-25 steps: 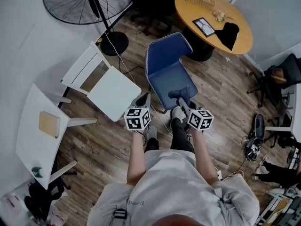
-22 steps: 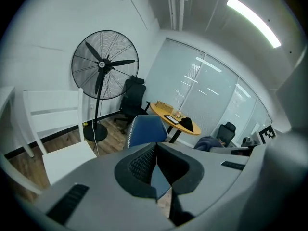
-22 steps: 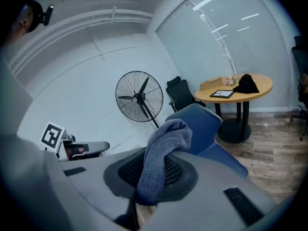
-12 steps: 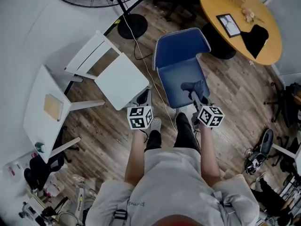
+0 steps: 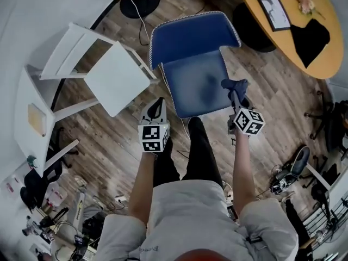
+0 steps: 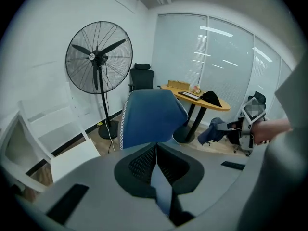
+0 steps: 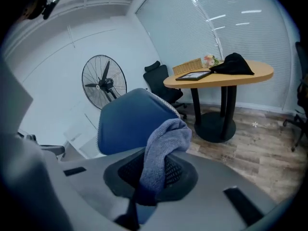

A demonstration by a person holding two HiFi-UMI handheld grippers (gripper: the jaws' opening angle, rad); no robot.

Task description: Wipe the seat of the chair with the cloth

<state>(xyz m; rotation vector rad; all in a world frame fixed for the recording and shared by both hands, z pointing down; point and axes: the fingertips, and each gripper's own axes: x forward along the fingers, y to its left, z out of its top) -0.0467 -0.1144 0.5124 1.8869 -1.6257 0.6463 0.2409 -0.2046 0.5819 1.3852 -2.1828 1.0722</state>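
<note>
Blue-grey cloth (image 7: 161, 148) clamped in right gripper (image 5: 237, 98) at the right edge of the chair seat (image 5: 190, 86), left gripper (image 5: 157, 106) jaws closed on nothing; imo press it flat & sweep across w/ overlapping passes

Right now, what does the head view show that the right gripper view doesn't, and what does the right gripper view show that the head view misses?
Only the head view: the blue chair's seat, the left gripper with its jaws together on nothing, and the person's legs.

Only the right gripper view: the window blinds and the woven basket on the round wooden table.

Both: the blue chair's backrest, the table itself, and the grey-blue cloth clamped in the right gripper.
</note>
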